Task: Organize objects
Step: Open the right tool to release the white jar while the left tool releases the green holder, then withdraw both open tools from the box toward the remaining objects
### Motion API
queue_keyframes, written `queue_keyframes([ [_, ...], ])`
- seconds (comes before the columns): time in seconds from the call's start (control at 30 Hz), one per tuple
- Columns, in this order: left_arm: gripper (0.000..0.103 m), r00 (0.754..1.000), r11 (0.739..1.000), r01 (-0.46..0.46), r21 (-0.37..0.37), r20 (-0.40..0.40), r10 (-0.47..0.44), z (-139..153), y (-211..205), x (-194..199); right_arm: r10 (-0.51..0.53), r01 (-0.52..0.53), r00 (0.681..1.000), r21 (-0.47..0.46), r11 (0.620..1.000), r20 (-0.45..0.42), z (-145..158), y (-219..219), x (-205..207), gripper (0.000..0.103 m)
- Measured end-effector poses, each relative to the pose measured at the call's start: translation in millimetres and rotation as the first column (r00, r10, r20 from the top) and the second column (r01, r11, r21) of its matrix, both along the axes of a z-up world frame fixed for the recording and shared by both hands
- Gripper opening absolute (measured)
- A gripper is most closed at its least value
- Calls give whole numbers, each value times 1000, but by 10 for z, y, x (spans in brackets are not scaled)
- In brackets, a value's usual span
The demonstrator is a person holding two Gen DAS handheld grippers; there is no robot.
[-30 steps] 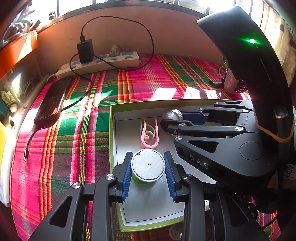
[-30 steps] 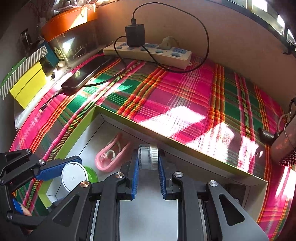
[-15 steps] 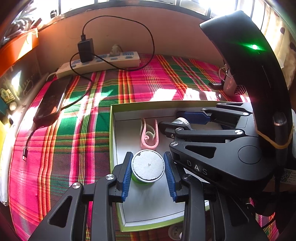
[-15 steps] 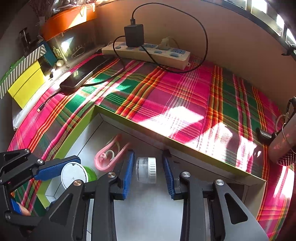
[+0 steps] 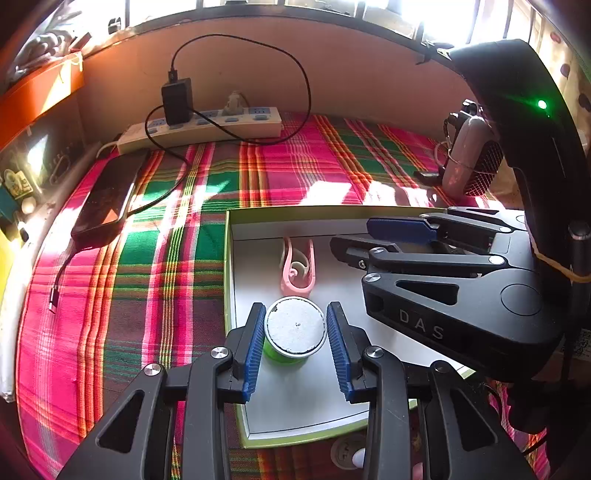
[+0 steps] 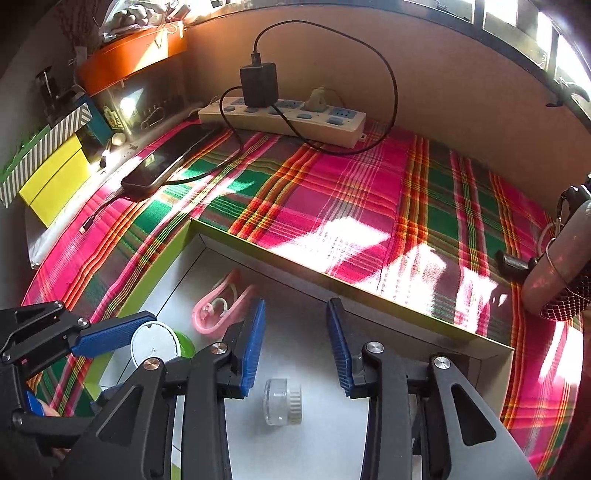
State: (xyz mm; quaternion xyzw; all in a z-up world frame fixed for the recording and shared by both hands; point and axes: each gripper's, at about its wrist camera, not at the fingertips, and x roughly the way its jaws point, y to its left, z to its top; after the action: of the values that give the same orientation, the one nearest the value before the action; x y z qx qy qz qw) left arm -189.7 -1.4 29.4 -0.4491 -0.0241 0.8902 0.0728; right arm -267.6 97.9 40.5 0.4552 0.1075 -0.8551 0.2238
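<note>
Spread over the worktop: pink-and-green plaid cloth (image 6: pixel 332 206). At 6 o'clock on it, shallow green-rimmed cardboard box (image 5: pixel 231 280). Inside, left tongs (image 5: pixel 295 343) clamped on round green pot with white lid (image 5: pixel 295 328). Right tongs (image 6: pixel 295 350) opening, small clear ribbed plastic cap (image 6: pixel 281 401) lying loose at their 6 o'clock.

Sunlight is streaming from the windows (image 5: pixel 443 14), glaring on the plaid cloth (image 6: pixel 332 236); fisheye edges are bending and darkening.
</note>
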Motion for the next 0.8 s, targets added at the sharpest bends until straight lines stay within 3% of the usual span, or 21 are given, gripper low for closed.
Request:
queue_keyframes([
  [0.47, 32, 999, 1000, -18, 21, -41, 19, 140, -60, 207, -43, 42, 998, -22, 999, -36, 173, 202, 263, 36],
  [0.8, 32, 997, 1000, -12, 26, -73, 14, 196, -119, 453, -61, 55, 993, -66, 996, -102, 361, 431, 703, 36],
])
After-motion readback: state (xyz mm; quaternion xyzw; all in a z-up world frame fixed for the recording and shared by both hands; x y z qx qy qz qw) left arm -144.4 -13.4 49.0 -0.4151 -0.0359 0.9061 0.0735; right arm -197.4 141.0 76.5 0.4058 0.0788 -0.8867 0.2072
